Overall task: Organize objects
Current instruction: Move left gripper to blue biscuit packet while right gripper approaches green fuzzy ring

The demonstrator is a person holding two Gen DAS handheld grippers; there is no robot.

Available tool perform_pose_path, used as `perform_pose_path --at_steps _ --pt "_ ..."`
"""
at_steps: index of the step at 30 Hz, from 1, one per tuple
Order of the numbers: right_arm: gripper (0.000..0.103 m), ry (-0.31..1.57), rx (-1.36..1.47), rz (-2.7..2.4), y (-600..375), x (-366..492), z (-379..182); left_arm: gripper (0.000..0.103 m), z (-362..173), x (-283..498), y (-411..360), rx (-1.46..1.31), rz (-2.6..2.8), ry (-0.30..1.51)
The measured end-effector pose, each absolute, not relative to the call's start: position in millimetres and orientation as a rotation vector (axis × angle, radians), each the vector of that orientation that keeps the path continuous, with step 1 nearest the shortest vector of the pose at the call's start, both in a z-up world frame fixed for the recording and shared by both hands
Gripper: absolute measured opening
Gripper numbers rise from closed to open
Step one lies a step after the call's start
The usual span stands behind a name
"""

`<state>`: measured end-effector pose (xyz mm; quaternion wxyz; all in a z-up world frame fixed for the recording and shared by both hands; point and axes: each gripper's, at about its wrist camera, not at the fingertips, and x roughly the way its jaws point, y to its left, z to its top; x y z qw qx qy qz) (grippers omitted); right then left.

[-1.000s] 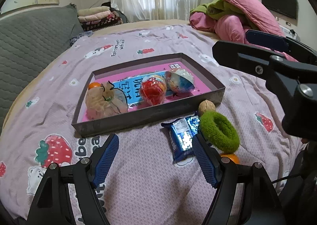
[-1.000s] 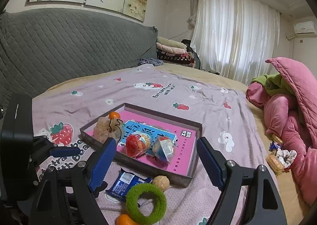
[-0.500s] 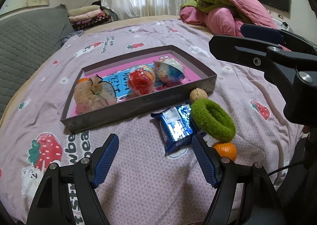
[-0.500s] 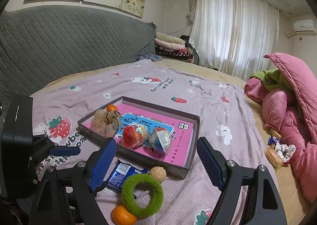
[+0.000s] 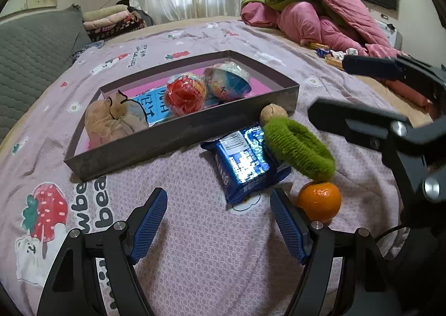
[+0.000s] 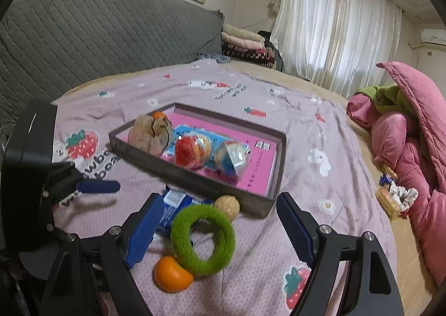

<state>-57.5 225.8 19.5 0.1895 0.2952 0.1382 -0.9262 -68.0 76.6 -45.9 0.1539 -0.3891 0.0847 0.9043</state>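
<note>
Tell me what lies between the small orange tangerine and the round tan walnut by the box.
The fuzzy green ring spans that stretch in the right wrist view, overlapping the tangerine and reaching the walnut.

My finger pads (image 5: 152,215) are blue with a fine grid texture on black arms. Before me lie a fuzzy green ring (image 5: 299,144), an orange tangerine (image 5: 319,200) and a glossy blue wrapper (image 5: 244,161). The grey-walled box (image 5: 172,137) has a pink floor, on a mauve sheet (image 5: 209,246) printed with strawberries.
</note>
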Motion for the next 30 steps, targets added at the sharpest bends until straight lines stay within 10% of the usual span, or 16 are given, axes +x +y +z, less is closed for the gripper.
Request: perform_pose_path --at_steps 30 --pt "0.083 0.37 1.04 -2.532 235.7 -63.8 -15.7 0.078 -61.7 -102.6 87.7 -1.044 2.463 0.326"
